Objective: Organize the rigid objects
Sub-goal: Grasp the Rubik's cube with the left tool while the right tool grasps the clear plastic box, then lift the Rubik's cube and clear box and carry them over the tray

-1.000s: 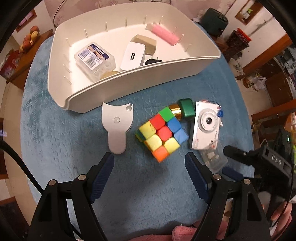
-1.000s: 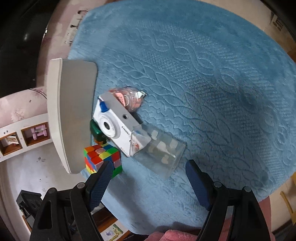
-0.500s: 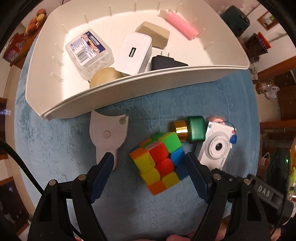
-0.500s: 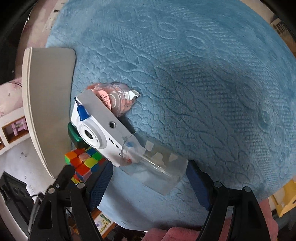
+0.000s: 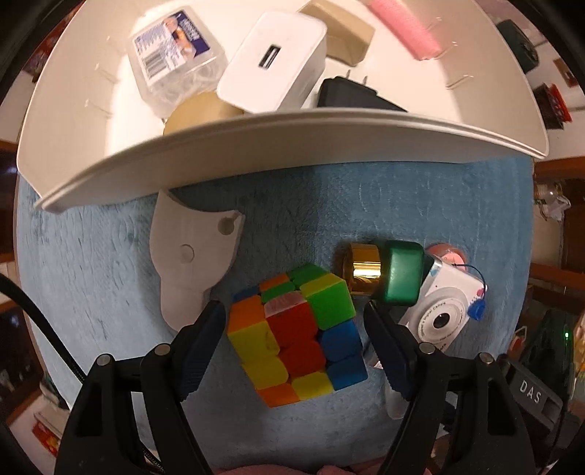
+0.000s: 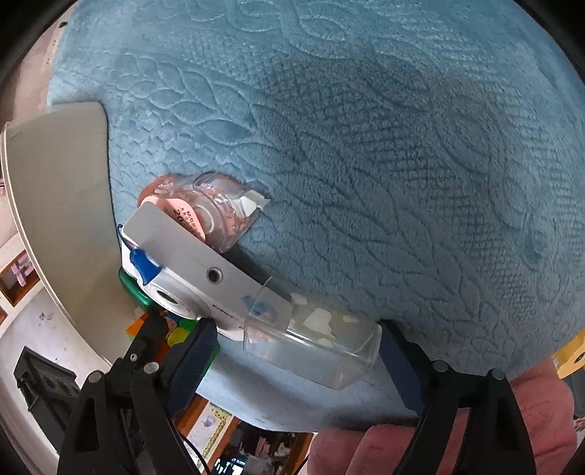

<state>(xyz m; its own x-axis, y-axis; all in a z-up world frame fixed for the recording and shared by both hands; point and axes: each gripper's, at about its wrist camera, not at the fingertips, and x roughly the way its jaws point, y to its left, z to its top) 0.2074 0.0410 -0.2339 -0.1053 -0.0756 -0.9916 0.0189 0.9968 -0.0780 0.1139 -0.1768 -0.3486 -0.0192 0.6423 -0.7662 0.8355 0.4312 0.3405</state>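
A multicoloured puzzle cube (image 5: pixel 296 339) lies on the blue plush cloth (image 5: pixel 91 292) in front of the white bin (image 5: pixel 256 146). My left gripper (image 5: pixel 294 314) points straight down over it. Its jaws are closing, one on each side of the cube, with no pad clearly pressing. In the right wrist view a clear plastic box (image 6: pixel 314 343) lies on the cloth, leaning against a white toy camera (image 6: pixel 193 270). My right gripper (image 6: pixel 294 329) straddles that box. Its jaws are opening, and a gap shows at the left pad.
The bin holds a white charger (image 5: pixel 274 62), a black plug (image 5: pixel 351 95), a labelled clear case (image 5: pixel 175 54), tan blocks and a pink roller (image 5: pixel 402 29). On the cloth are a green-capped gold bottle (image 5: pixel 400 272), a flat white plastic piece (image 5: pixel 190 255) and a pink tape dispenser (image 6: pixel 204 212).
Both grippers have come down and forward. The cube now sits between the left fingers, and the clear box between the right fingers. The right jaws stand a little wider.
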